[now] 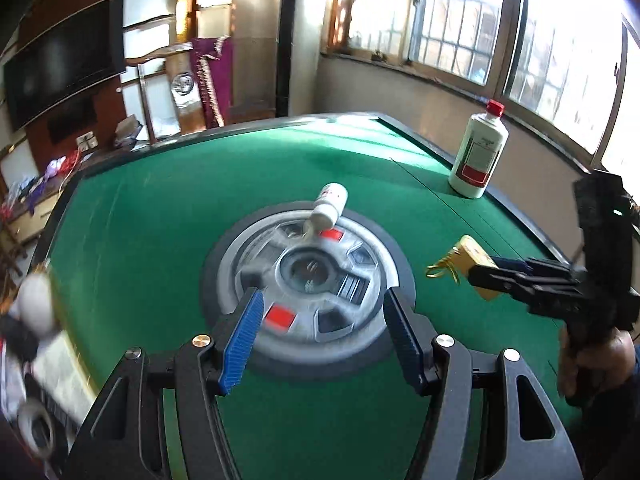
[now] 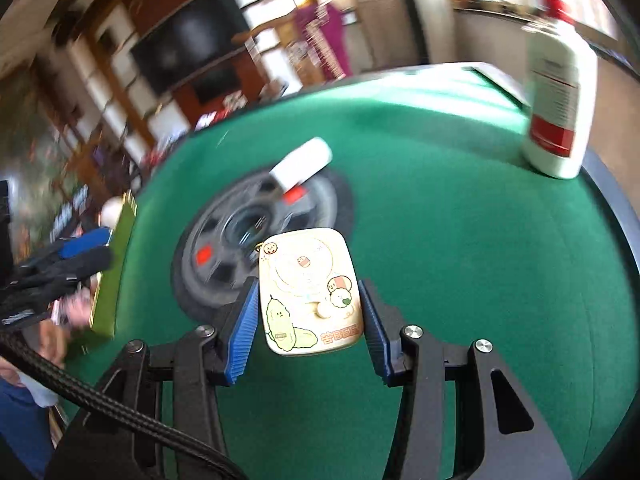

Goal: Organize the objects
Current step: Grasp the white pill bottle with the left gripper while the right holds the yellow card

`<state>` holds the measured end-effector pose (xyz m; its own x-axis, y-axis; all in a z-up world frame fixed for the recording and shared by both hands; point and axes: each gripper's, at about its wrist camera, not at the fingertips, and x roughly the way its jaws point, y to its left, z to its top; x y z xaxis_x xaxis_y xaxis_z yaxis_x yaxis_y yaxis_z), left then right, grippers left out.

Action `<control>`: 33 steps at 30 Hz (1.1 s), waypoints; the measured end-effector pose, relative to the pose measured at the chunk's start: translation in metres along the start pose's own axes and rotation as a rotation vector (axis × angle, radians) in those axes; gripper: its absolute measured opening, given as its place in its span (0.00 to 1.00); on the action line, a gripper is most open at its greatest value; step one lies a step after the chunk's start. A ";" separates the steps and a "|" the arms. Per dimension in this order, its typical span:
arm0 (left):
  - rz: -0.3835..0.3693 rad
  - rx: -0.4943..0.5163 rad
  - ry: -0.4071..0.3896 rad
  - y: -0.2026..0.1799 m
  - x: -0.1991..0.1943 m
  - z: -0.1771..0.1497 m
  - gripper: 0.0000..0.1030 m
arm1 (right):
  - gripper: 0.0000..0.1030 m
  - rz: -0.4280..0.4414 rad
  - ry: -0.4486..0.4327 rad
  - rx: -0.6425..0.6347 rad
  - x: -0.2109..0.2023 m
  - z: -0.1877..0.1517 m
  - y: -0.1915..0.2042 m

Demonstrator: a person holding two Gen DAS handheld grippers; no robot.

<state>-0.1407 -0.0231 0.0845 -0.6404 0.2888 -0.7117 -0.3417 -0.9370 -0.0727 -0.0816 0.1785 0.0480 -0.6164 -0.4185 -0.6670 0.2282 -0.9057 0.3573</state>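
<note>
Green felt covers the table (image 1: 152, 216), with a round grey hub (image 1: 308, 284) at its centre. Lying across the hub's far rim is a small white bottle (image 1: 327, 210); a tall white bottle (image 1: 479, 152) with a red cap stands upright near the far right edge. Left gripper (image 1: 322, 336): jaws parted, nothing between them. Right gripper (image 2: 308, 322): pads clamped on both sides of a cream cartoon-printed card (image 2: 310, 292), held above the felt.

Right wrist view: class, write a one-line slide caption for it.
Right gripper clamps a cartoon-printed cream card above the green table; small white bottle and tall white bottle beyond.
</note>
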 end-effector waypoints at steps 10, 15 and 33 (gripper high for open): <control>0.141 0.053 0.142 -0.018 0.119 0.074 0.55 | 0.46 0.032 -0.016 0.164 0.002 0.011 -0.046; 0.146 0.044 0.165 -0.018 0.147 0.088 0.55 | 0.46 0.092 -0.010 0.188 -0.001 0.009 -0.043; 0.134 -0.052 0.209 -0.015 0.146 0.052 0.30 | 0.46 0.068 0.007 0.171 0.005 0.004 -0.037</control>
<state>-0.2648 0.0436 0.0183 -0.5194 0.1199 -0.8461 -0.2240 -0.9746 -0.0006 -0.0960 0.2103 0.0335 -0.5982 -0.4795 -0.6421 0.1369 -0.8507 0.5076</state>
